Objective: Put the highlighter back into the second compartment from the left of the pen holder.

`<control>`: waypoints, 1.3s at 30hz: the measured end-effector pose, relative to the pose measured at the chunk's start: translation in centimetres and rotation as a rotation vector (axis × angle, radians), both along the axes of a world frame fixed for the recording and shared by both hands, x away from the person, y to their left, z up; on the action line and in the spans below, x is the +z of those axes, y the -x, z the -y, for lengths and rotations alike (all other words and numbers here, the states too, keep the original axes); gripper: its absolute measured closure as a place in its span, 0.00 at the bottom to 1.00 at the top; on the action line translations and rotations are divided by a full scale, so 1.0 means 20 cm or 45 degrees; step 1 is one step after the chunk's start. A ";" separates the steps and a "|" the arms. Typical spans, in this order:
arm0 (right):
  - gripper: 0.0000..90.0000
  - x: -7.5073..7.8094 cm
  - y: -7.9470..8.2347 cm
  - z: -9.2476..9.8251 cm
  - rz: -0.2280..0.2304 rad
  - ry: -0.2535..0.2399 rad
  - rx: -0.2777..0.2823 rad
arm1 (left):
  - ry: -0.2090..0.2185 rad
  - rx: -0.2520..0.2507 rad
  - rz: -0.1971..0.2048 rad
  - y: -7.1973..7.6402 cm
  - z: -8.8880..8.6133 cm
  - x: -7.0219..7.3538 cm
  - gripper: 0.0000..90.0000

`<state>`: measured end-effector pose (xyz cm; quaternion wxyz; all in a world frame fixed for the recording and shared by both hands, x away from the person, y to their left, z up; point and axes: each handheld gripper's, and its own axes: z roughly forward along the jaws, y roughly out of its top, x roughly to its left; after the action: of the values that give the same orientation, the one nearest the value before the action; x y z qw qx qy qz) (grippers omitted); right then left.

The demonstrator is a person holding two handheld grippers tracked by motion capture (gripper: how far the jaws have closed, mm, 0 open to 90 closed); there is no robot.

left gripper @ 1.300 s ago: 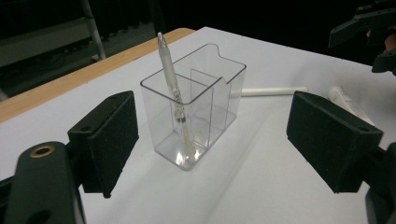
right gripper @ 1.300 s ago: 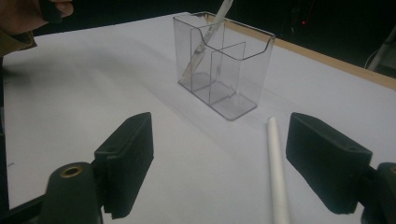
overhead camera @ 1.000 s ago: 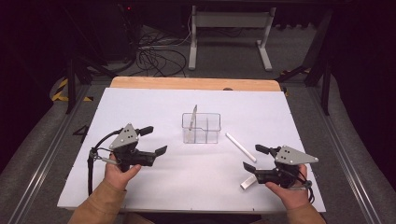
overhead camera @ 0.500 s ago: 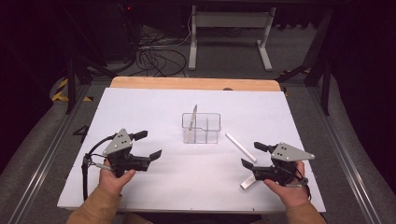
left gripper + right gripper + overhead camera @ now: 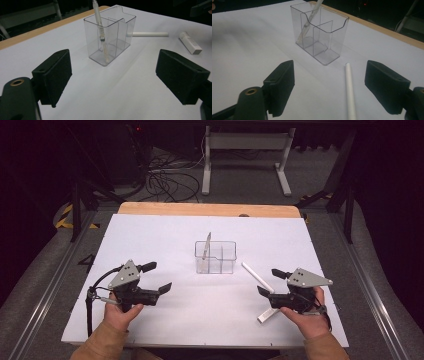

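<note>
— What do you count around the clear organizer (image 5: 215, 257)?

— One pen (image 5: 207, 245) standing in its left compartment, two white sticks: one (image 5: 257, 277) just right of it, one (image 5: 268, 315) nearer me. No writing I can read.

— Claws?

— Left gripper (image 5: 156, 277) and right gripper (image 5: 272, 282): both released, holding nothing, on either side of the organizer.

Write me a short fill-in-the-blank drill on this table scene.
1. The pen stands inside the clear ____.
2. Both grippers, left and right, have their jaws ____.
3. The white stick lies flat on the ____.
4. The holder is split into ____ compartments.

Missing words: holder; open; table; three
</note>
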<state>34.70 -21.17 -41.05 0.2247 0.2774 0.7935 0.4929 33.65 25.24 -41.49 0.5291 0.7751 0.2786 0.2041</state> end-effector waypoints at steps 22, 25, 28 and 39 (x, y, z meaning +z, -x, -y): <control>0.30 0.06 -0.16 -0.04 -0.046 0.054 -0.022 | -0.023 0.023 0.010 0.01 -0.02 -0.02 0.16; 0.30 0.06 -0.19 -0.04 -0.052 0.059 -0.029 | -0.024 0.026 0.008 0.02 -0.03 -0.01 0.16; 0.29 0.06 -0.20 -0.05 -0.060 0.064 -0.024 | -0.027 0.031 0.007 0.02 -0.03 -0.02 0.16; 0.28 0.07 -0.24 -0.06 -0.055 0.065 -0.018 | -0.029 0.039 0.005 0.01 -0.04 -0.03 0.16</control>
<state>39.53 -19.99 -39.68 0.2180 0.2878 0.8085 0.4647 33.45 25.99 -42.00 0.5175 0.7764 0.2871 0.2169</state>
